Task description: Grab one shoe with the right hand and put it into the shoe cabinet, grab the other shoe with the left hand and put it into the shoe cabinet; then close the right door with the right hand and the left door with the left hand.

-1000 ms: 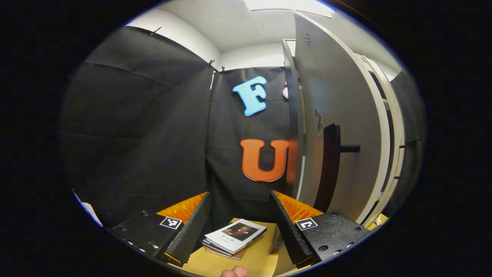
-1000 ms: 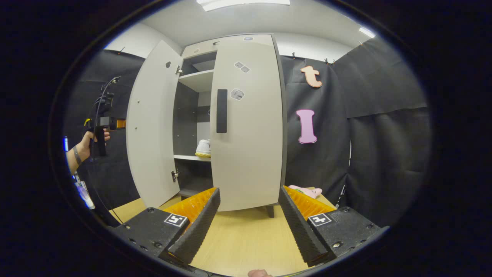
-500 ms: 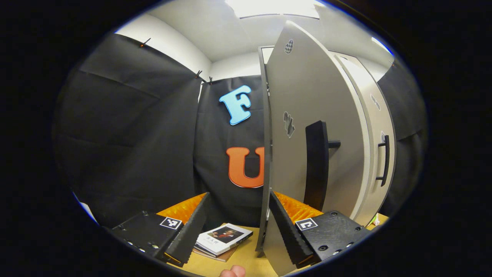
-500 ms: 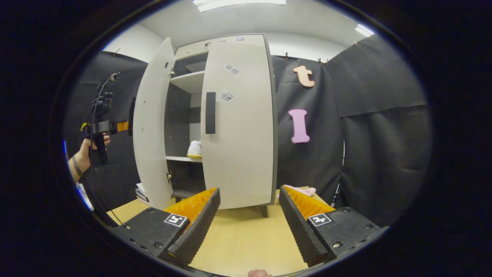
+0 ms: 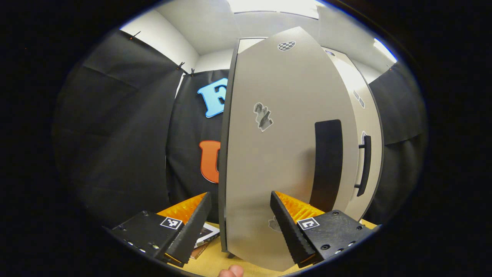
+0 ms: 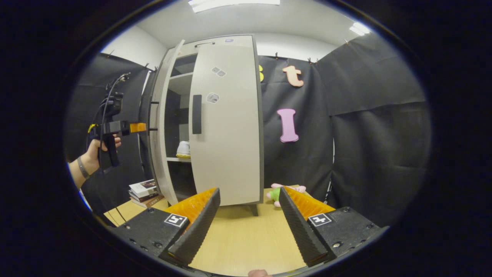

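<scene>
Shoe cabinet [image 6: 226,127], a tall pale grey two-door cupboard on short legs, stands on the light wooden table [image 6: 246,238] against the black cloth wall. In the right gripper view its right door [image 6: 226,154] looks shut flush, while the left door [image 6: 158,127] stands partly ajar, and through the gap a white shoe with a yellowish sole [image 6: 183,149] sits on the middle shelf. The second shoe cannot be made out.

What the coming move turns on is the left door's outer face. In the left gripper view that broad grey panel [image 5: 276,154] stands upright directly ahead of the left gripper [image 5: 240,227], very close, its long axis vertical and its hinged edge toward the left of the view. The left gripper's fingers are spread apart and hold nothing; whether the finger [image 5: 288,227] nearer the door touches the panel cannot be told. The door's black vertical bar handle [image 5: 327,165] lies up and to the right of the fingers. The left gripper [image 6: 132,127], held in a hand [image 6: 96,152], is plainly the nearer one; a push forward on the face should swing the door home.

The right gripper [image 6: 246,227] hovers well back from the cabinet over the table, fingers likewise parted and empty.

Small grey stickers [image 5: 263,116] and a checkered marker [image 5: 286,45] sit on the doors; no writing on them is legible. A stack of books [image 6: 144,191] and a pink and green soft toy [image 6: 278,191] lie beside the cabinet.
</scene>
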Demonstrator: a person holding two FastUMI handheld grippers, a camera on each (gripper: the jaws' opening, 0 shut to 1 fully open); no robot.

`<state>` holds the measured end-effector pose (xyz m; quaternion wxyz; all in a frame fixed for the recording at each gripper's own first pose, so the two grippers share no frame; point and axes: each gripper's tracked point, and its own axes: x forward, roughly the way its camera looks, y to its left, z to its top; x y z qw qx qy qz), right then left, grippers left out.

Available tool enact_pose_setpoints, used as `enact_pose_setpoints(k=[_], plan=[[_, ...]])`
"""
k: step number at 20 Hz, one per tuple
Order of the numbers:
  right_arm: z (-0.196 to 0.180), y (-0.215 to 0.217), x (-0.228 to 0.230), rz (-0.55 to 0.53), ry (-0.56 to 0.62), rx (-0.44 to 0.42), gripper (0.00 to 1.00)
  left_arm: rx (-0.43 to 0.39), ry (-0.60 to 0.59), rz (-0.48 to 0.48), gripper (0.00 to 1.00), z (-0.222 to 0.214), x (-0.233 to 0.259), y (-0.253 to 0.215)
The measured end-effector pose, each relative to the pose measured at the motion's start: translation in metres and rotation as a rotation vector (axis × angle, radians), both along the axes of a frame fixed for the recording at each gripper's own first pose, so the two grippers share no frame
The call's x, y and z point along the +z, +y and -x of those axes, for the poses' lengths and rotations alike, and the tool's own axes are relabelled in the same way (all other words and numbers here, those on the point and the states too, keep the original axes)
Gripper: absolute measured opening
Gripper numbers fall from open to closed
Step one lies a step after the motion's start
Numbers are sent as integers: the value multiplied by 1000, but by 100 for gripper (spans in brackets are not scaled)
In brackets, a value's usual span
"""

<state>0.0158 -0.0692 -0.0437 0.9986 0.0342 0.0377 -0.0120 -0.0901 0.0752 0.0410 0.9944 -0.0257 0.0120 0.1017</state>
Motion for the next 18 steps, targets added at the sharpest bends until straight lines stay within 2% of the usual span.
enact_pose_setpoints(k=[5, 8, 11, 14, 18], plan=[[2, -16, -3, -6, 7, -22, 99, -24, 53, 51, 93, 32, -27, -15], [-1, -16, -3, -14, 8, -21, 99, -60, 83, 49, 93, 66, -48, -34], [-3, -12, -4, -14, 12, -11, 99, -89, 118, 24, 93, 106, -73, -61], [-3, -3, -8, -12, 18, 1, 99, -151, 147, 41, 93, 135, -92, -102], [5, 18, -16, -32, 36, 38, 99, -212, 107, 21, 93, 162, -88, -140]])
